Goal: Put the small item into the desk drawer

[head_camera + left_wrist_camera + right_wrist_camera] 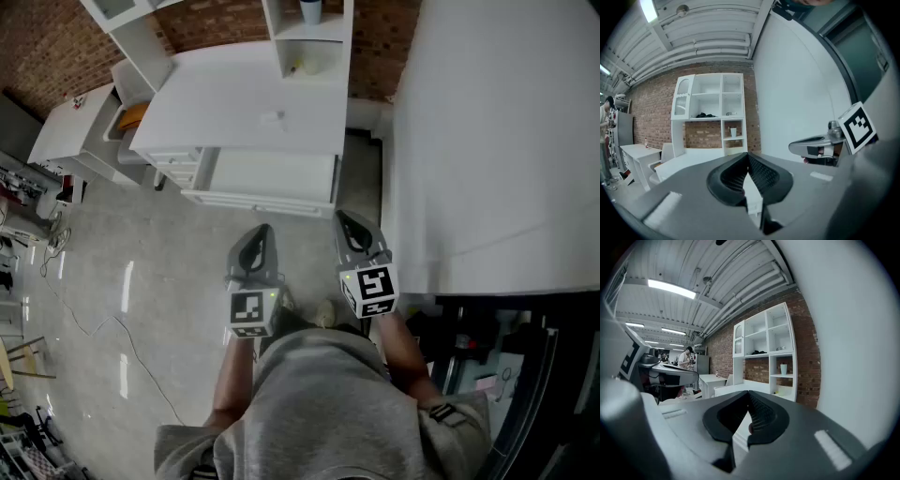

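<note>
With the left tongs (pixel 260 232) and right tongs (pixel 347 220) both closed and empty, we are approaching the tabletop (pixel 225 103); next we must open one over the small item (pixel 276 117).

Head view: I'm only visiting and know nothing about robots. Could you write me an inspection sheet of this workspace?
Surface: white desk, top mostly bare.
Job's things: drawer pulled open, looks empty; small faint item on the desk top, too small to identify.
Clutter: cup and yellow thing in the shelf unit.
Grippers: left gripper and right gripper held short of the desk, jaws together, holding nothing.
Cables: thin cable on the floor.
Surroundings: brick wall, white panel, person far off.
</note>
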`<state>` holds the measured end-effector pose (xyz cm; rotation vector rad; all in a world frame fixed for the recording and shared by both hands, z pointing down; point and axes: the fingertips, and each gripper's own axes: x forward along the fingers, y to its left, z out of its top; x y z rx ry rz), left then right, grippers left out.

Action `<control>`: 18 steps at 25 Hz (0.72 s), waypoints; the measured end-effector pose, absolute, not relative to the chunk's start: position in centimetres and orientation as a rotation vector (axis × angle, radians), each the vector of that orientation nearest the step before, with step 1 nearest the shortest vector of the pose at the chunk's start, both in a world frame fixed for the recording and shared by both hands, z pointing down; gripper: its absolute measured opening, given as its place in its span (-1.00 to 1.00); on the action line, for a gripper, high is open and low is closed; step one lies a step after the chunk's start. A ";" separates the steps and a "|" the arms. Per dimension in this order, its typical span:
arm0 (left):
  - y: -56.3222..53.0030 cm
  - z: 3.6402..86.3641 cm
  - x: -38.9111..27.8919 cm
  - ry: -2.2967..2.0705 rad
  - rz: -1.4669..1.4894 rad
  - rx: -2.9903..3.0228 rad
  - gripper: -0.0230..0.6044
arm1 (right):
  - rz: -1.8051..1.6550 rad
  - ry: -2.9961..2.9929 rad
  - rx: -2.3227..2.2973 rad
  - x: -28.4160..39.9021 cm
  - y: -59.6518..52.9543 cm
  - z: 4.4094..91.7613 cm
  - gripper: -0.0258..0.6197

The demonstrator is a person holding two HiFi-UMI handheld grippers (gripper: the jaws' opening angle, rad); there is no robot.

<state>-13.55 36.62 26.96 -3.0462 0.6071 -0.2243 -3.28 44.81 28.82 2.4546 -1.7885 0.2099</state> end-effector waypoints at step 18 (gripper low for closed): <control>35.1 27.3 -11.4 0.643 -0.247 -3.040 -0.89 | 0.251 -1.827 2.410 -1.2 43.3 29.8 -0.91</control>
